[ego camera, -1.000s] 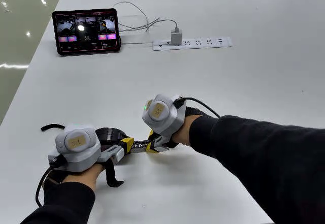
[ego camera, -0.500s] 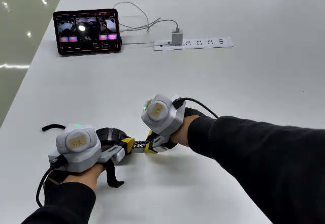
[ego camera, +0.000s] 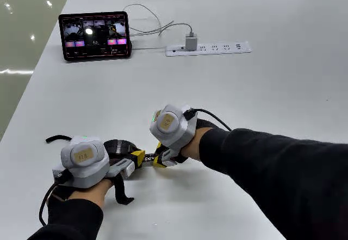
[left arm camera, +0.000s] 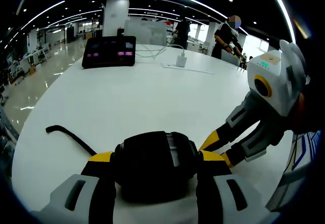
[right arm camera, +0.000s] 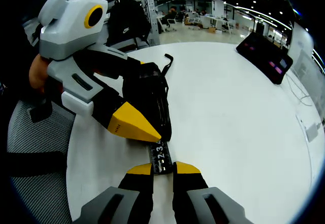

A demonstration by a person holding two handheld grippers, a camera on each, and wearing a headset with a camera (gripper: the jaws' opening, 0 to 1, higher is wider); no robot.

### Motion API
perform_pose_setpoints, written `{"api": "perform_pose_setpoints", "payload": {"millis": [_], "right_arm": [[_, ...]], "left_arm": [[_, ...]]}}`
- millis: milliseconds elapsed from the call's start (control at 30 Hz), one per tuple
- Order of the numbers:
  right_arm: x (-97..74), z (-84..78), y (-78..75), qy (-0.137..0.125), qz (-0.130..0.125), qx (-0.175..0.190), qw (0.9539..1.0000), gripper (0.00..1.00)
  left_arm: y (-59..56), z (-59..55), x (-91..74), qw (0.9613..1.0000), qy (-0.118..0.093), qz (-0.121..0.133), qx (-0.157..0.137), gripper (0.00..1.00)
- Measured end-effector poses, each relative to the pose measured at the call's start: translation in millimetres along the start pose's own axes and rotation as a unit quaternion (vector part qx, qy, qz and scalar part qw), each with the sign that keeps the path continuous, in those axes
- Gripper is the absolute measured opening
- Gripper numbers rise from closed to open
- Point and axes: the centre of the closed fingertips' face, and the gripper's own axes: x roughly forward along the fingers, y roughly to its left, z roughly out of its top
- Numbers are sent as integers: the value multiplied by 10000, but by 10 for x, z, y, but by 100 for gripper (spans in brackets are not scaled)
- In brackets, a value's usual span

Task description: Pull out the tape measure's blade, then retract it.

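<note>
Head view: tape measure near left edge of table, bare surface beyond

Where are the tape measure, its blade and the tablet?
Tape measure [left arm camera: 155,160]: left gripper view, middle of its black case.
Blade [right arm camera: 161,155]: right gripper view, on the numbered strip.
Tablet [ego camera: 95,35]: head view, centre of its screen.

Tape measure half hidden behind left gripper; blade end hidden between right gripper jaws.
</note>
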Motion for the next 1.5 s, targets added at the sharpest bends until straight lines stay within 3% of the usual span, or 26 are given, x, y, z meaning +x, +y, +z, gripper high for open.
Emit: {"api": "perform_pose_setpoints", "payload": {"millis": [1500], "right_arm": [[81,138,24,-207,41,1,9998,10]], "left_arm": [[13,4,-6,10000,-9,-32,-63,59]]}}
